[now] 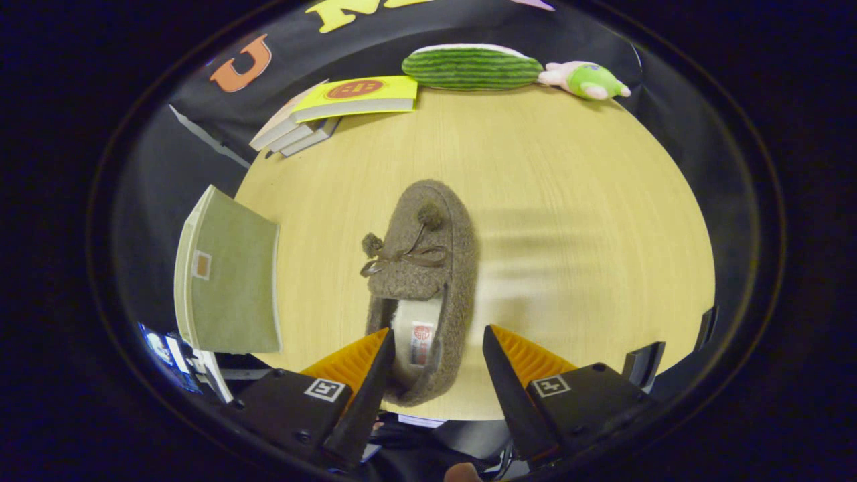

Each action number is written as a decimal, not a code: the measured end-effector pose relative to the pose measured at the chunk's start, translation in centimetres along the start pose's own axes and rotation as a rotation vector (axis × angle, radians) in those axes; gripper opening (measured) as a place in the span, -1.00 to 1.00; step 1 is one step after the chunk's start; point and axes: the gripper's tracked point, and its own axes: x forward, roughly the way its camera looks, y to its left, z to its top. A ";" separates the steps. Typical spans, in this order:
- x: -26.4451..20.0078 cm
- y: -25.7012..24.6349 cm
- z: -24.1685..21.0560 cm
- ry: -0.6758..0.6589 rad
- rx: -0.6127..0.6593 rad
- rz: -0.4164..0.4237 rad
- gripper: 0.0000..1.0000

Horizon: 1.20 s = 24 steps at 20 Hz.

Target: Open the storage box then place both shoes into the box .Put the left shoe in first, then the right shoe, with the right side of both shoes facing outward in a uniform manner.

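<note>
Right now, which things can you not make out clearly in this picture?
- Slipper: heel passes between the open fingers; contact unclear.
- Green box: lower corner cut by the gripper body; open or closed unclear.
- Books: cover print too small.
- Table beside the slipper: blurred streaks.

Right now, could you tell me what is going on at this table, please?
A handheld gripper hovers over a brown slipper on the table, fingers open. The slipper's heel end lies between the fingertips, not yet clamped. A green box stands beside it. Books, a watermelon cushion and a plush toy lie beyond.
</note>
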 end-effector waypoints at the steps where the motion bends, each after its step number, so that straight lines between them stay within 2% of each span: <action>1: 0.5 0.1 -0.2 0.018 0.019 0.019 0.68; 3: 1.4 -0.2 -0.1 0.041 0.077 0.038 0.57; 9: 2.1 -1.7 0.1 0.060 0.214 0.053 -0.39; 10: 2.2 -1.8 0.0 0.052 0.223 0.044 -0.63; 12: 1.9 -1.1 -0.4 0.059 0.263 0.069 -0.86; 16: -0.7 2.3 -1.3 0.070 0.349 0.190 -0.87; 24: -10.7 15.0 1.1 -0.085 0.244 0.313 -0.87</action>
